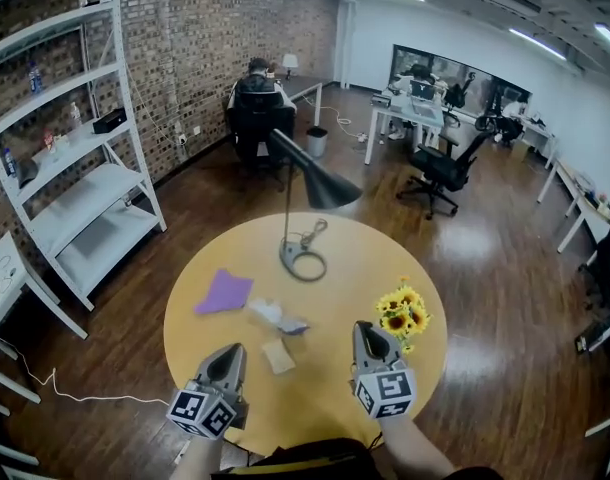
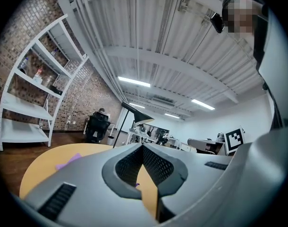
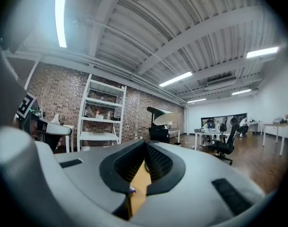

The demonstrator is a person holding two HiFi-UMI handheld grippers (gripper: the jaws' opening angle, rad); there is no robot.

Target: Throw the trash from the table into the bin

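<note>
Trash lies on the round yellow table (image 1: pixel 325 393): a purple sheet (image 1: pixel 223 293) at the left, a crumpled white-and-blue wad (image 1: pixel 278 316) in the middle and a small tan scrap (image 1: pixel 278 356) nearer me. My left gripper (image 1: pixel 232 352) hovers over the near left rim, shut and empty, just left of the tan scrap. My right gripper (image 1: pixel 364 329) is over the near right part, shut and empty, beside the sunflowers (image 1: pixel 400 313). In the left gripper view the shut left gripper (image 2: pixel 142 146) points across the table, with the purple sheet (image 2: pixel 71 161) at the left. The right gripper (image 3: pixel 144 143) also shows its jaws together.
A black desk lamp (image 1: pixel 307 183) stands at the table's far side with its cord coiled by the base. A small grey bin (image 1: pixel 316 141) sits on the floor beyond, near a seated person. White shelving (image 1: pixel 80 198) stands at the left and office chairs at the right.
</note>
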